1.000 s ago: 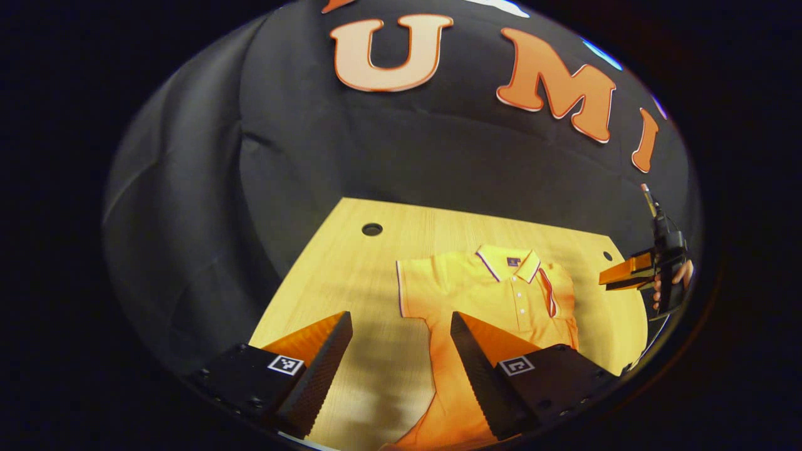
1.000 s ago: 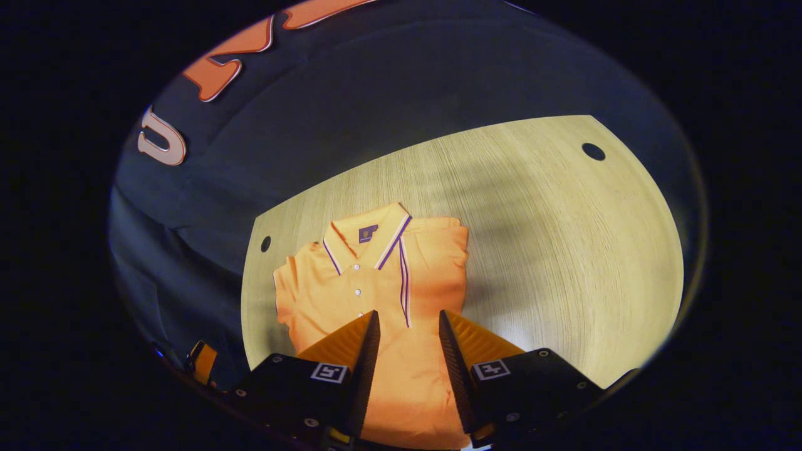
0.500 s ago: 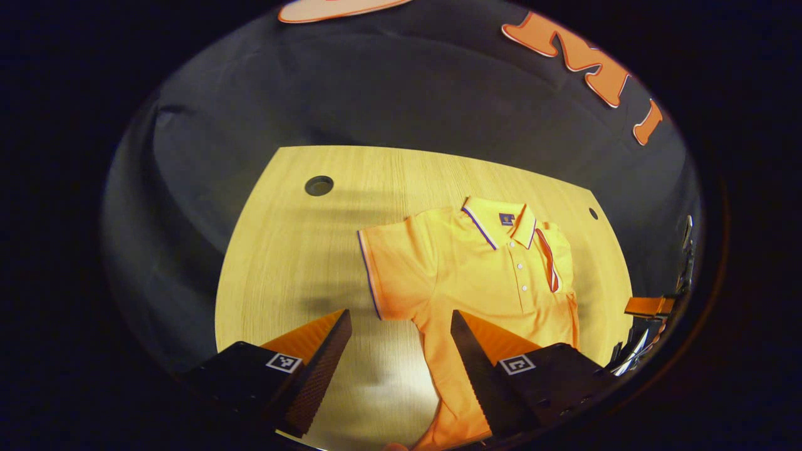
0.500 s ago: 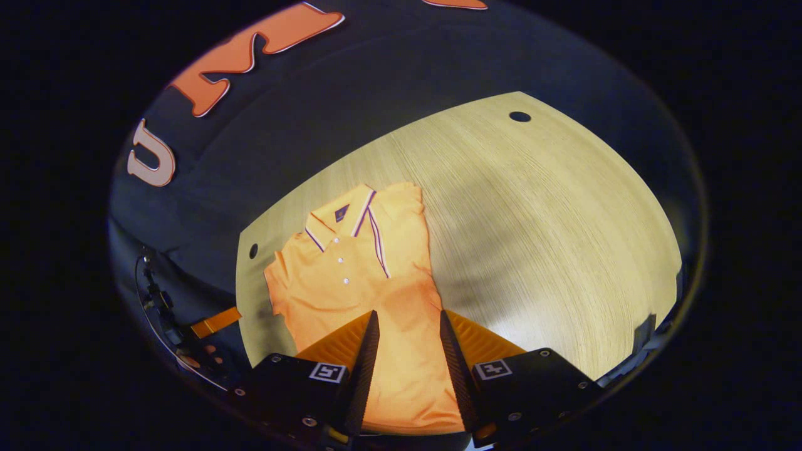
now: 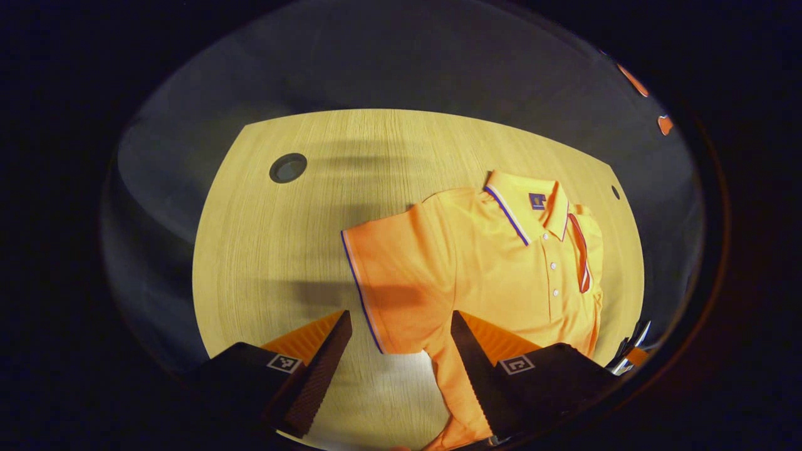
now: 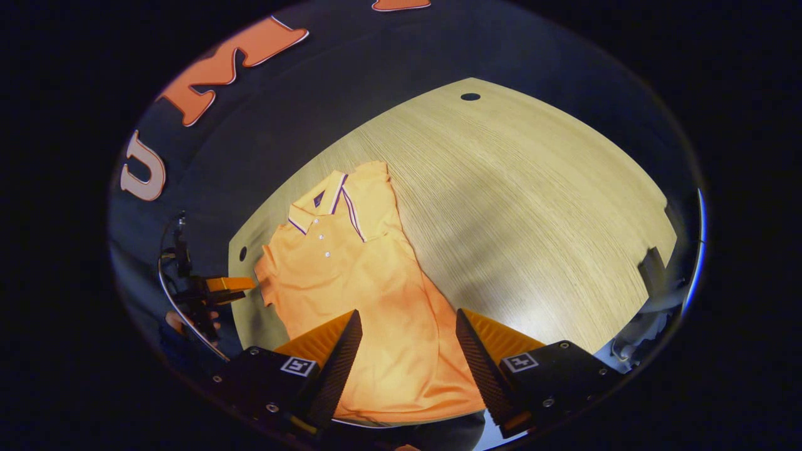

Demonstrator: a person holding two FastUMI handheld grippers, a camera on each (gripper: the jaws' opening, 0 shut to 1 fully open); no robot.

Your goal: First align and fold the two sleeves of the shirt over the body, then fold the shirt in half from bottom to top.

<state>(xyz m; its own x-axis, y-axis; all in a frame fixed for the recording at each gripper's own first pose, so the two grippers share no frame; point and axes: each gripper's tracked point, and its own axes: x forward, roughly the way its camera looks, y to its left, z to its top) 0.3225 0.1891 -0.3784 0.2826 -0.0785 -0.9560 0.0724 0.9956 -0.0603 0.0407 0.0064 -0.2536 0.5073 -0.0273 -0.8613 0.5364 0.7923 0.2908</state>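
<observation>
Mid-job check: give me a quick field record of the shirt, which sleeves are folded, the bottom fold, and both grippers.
shirt: orange polo, lying flat, front up, on the wooden table
folded sleeve: one sleeve lies folded over the body
unfolded sleeve: the other sleeve is spread out on the table
bottom fold: not yet done; hem lies flat
left gripper: open, above the spread sleeve's trimmed edge, holding nothing
right gripper: open, above the lower body, holding nothing

No legible text found. The shirt (image 5: 501, 269) carries a small dark neck label (image 5: 537, 200) inside the collar, too small to read. Each gripper body bears a square black-and-white marker (image 6: 519, 362), not readable.
</observation>
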